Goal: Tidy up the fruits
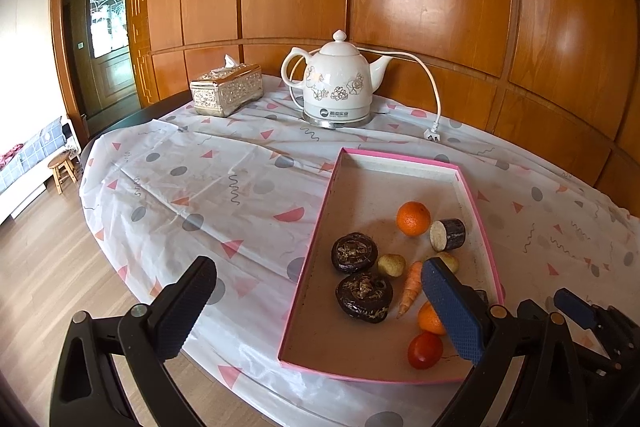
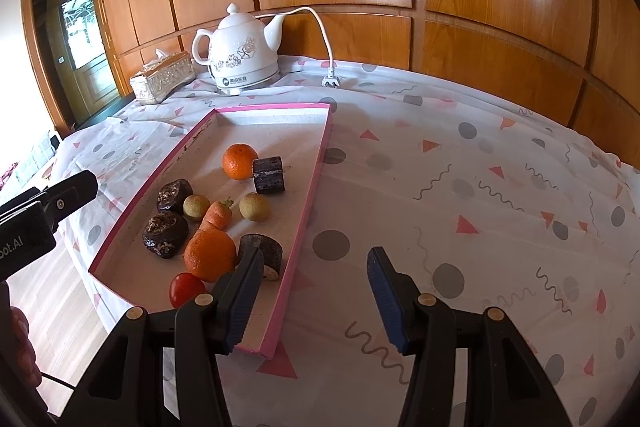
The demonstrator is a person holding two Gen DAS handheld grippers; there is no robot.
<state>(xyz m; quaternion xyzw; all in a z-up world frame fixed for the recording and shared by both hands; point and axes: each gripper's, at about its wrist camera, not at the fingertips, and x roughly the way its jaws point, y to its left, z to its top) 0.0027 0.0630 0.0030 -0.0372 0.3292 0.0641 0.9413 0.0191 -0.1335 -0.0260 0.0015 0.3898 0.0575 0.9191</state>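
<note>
A pink-rimmed tray (image 1: 332,183) (image 2: 316,171) lies on the table and holds the produce: two oranges (image 1: 413,218) (image 2: 209,254), a red tomato (image 1: 425,349) (image 2: 185,289), a carrot (image 1: 411,287) (image 2: 216,215), two small yellow-green fruits (image 2: 254,206), two dark round pieces (image 1: 354,252) (image 2: 165,234) and two dark cut cylinders (image 1: 448,235) (image 2: 269,174). My left gripper (image 1: 320,311) is open and empty, its fingers either side of the tray's near left part. My right gripper (image 2: 314,301) is open and empty, straddling the tray's near right rim.
A white floral kettle (image 1: 338,83) (image 2: 240,53) with its cord and loose plug (image 1: 431,135) stands at the back, next to a silver tissue box (image 1: 226,93) (image 2: 162,81). A patterned cloth (image 2: 480,187) covers the table. Wooden wall panels stand behind; floor and a stool (image 1: 62,167) lie left.
</note>
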